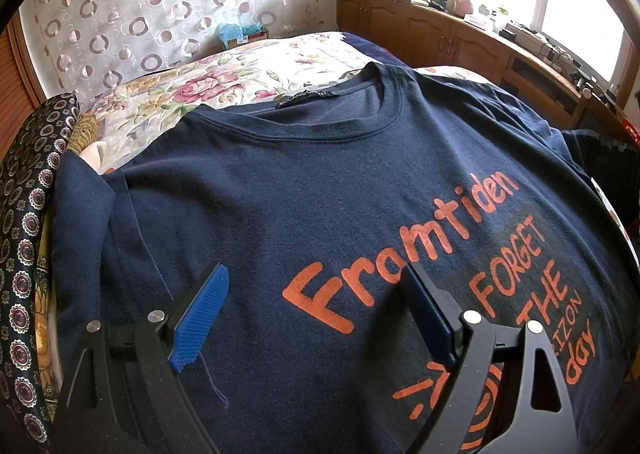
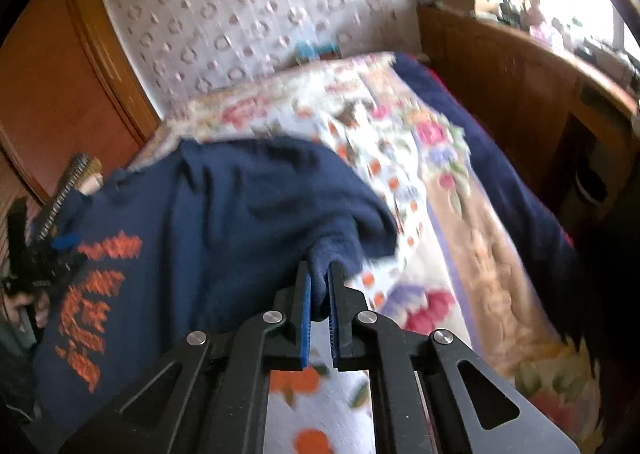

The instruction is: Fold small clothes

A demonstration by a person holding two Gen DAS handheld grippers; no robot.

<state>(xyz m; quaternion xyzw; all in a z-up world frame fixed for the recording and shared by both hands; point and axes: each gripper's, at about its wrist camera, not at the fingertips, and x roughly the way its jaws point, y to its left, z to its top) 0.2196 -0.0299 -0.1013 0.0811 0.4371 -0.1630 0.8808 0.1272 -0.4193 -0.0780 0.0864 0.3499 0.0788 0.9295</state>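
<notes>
Pinching a bunched edge of the navy T-shirt [image 2: 224,214] at 12 o'clock, the right gripper [image 2: 319,294] is clenched on cloth. The shirt lies on the floral bedspread [image 2: 400,142], stretching toward 9 o'clock, where the left gripper [image 1: 316,286] hovers spread wide, holding nothing.

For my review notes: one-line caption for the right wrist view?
Right gripper shut on navy T-shirt edge, above floral bedspread.
</notes>
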